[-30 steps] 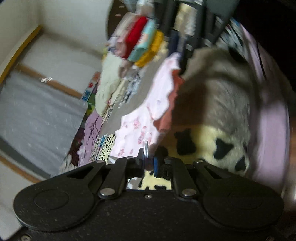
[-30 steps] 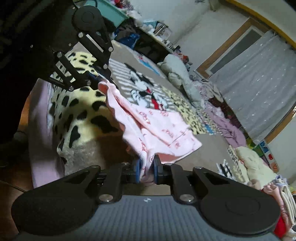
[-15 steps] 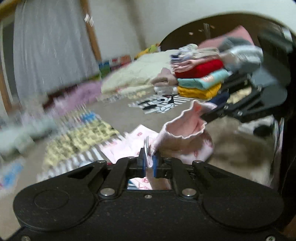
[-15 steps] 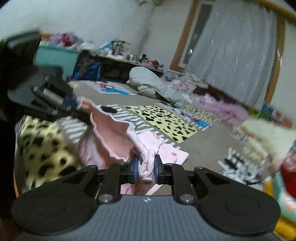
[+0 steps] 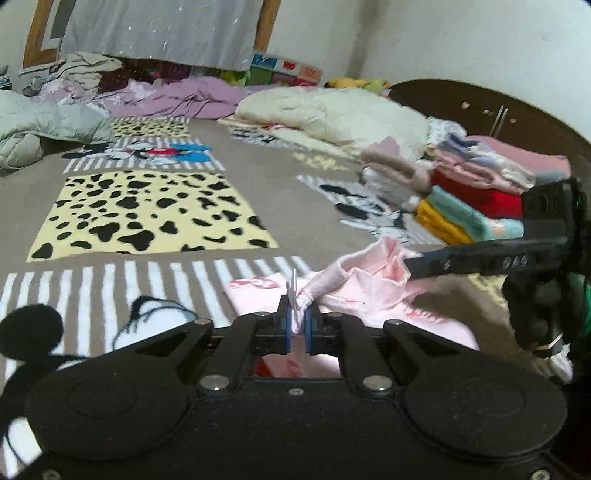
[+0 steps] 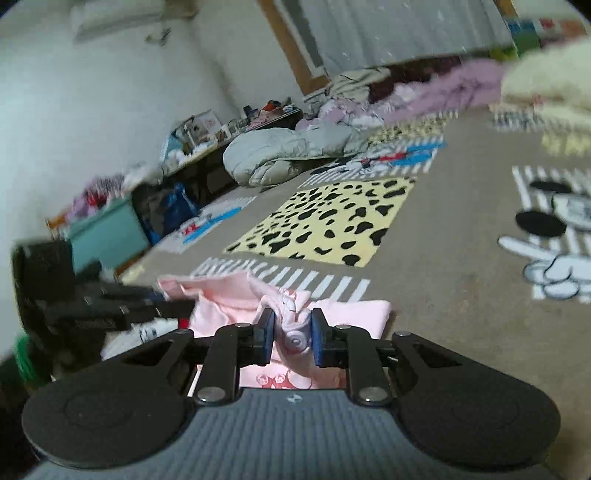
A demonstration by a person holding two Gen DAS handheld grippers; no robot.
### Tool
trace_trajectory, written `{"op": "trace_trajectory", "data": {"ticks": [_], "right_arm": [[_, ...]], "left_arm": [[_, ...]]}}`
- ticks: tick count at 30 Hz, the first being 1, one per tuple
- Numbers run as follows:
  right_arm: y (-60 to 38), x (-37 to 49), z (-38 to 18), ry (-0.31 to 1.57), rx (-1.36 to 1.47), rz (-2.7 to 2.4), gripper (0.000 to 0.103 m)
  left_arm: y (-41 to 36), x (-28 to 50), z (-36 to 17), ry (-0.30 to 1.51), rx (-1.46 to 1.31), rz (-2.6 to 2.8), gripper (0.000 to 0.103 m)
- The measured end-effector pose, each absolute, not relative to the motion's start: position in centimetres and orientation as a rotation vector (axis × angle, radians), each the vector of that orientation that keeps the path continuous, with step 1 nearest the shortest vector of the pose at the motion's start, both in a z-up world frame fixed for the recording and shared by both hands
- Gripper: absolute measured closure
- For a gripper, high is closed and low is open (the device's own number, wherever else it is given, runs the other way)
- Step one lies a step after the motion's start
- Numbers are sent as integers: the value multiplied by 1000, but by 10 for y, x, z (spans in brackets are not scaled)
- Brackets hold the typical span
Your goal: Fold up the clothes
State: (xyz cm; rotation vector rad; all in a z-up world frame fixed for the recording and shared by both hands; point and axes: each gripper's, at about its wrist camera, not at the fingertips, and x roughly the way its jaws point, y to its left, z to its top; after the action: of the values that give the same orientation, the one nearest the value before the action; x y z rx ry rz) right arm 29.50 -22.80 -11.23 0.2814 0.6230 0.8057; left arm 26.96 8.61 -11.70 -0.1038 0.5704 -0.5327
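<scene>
- Our left gripper (image 5: pixel 297 326) is clamped on a bunched edge of a pale pink garment (image 5: pixel 369 291), its blue pads pressed close together with a twist of fabric and a small white tag standing up between them.
- Our right gripper (image 6: pixel 293 338) grips another bunched corner of the same pink garment (image 6: pixel 229 302); its blue pads stand a little wider, squeezing a thick roll of cloth.
- The garment hangs low between both grippers, its lower part spread on the patterned bedspread (image 5: pixel 303 218) just in front of us; red printed marks show on the fabric.
- Seen from the left wrist, the right gripper's black fingers (image 5: pixel 480 260) reach in from the right edge and meet the garment's raised, ruffled hem.
- Seen from the right wrist, the left gripper's dark fingers (image 6: pixel 110 302) come in from the left and touch the garment's far corner.
- The bedspread carries a yellow panel with black spots (image 5: pixel 147 214), grey-and-white stripes and cartoon mouse figures.
- To the right in the left wrist view, a stack of folded clothes (image 5: pixel 476 195) in red, teal, yellow and pink rests near a dark wooden headboard (image 5: pixel 498 107).
- Behind it lie a cream blanket (image 5: pixel 332 110), a lilac blanket (image 5: pixel 177 98) and a grey quilt (image 5: pixel 44 125), below a grey curtain (image 5: pixel 166 29).
</scene>
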Motion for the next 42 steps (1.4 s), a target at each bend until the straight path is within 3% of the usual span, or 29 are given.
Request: {"op": "trace_trajectory", "data": {"ticks": [3, 5, 7, 9, 12, 15, 17, 18, 19, 20, 22, 25, 30, 35, 37, 39, 40, 42], "right_arm": [[-243, 316, -124, 650, 428, 790, 77], [-255, 325, -136, 662, 529, 771, 65], [-264, 324, -144, 660, 575, 770, 44], [-270, 319, -146, 648, 573, 773, 42], [-273, 312, -146, 634, 529, 787, 32], [-258, 309, -151, 664, 437, 779, 34], [-246, 307, -155, 685, 361, 755, 50], [-241, 308, -156, 698, 342, 752, 63], [-236, 309, -157, 705, 331, 742, 72], [-233, 310, -157, 705, 323, 737, 77], [-233, 312, -150, 661, 350, 748, 87], [-243, 319, -134, 580, 491, 814, 87], [-243, 335, -162, 692, 517, 750, 87], [-244, 335, -160, 676, 509, 725, 85], [-240, 339, -165, 703, 486, 681, 65], [-244, 332, -156, 654, 482, 677, 59], [-246, 329, -151, 629, 479, 675, 50], [-251, 321, -139, 570, 431, 629, 47]], "left_arm": [[88, 290, -123, 598, -156, -538, 98], [91, 303, -128, 624, -206, -510, 91], [96, 307, -133, 638, -249, -507, 71], [102, 307, -138, 643, -279, -517, 71], [106, 306, -140, 645, -301, -511, 71], [106, 308, -143, 643, -328, -516, 71], [99, 310, -147, 660, -314, -514, 71], [95, 311, -149, 668, -299, -508, 74], [91, 311, -151, 673, -284, -508, 89], [89, 310, -151, 666, -273, -508, 97], [91, 307, -145, 638, -267, -500, 103], [105, 304, -133, 580, -332, -512, 103], [102, 311, -145, 609, -324, -475, 103], [99, 315, -146, 620, -317, -456, 102], [93, 317, -150, 633, -274, -421, 99], [93, 316, -149, 635, -260, -416, 95], [94, 313, -144, 619, -246, -407, 93], [95, 305, -133, 578, -190, -398, 89]]}}
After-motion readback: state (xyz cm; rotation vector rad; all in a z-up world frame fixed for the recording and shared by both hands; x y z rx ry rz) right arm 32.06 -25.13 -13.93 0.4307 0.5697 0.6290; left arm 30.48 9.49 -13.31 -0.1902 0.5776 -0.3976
